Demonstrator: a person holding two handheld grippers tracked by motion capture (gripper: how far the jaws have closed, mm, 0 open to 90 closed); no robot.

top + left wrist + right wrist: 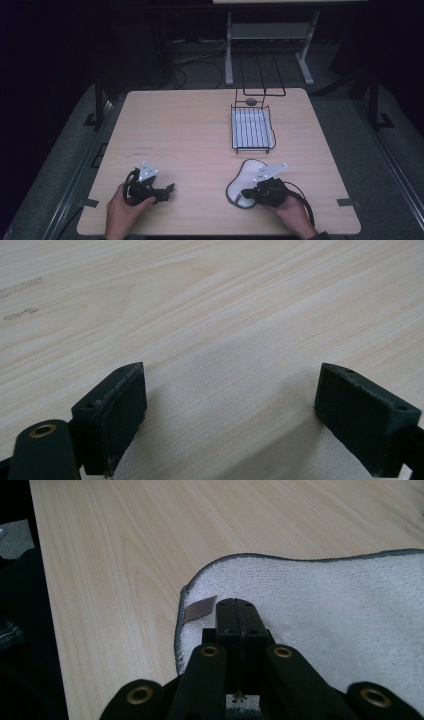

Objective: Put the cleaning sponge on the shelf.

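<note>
A white cloth (pixel 240 181) with a grey hem lies on the wooden table (pixel 190 125) near its front right. My right gripper (pixel 246 192) rests over the cloth, pointing left, held in a hand. In the right gripper view its jaws (pixel 236 611) stand pressed together above the cloth (pixel 325 605), close to the hem and a small brown tag (pixel 199 609). I see no fabric between them. My left gripper (pixel 169 190) sits at the front left in the other hand. Its jaws (pixel 230 410) stand wide apart over bare wood, with nothing between them.
A black wire rack (pixel 253 129) with a white ribbed tray stands at the back right of the table, and a wire frame rises behind it. Beyond the table's far edge are a desk's legs (pixel 229 50) and cables on a dark floor.
</note>
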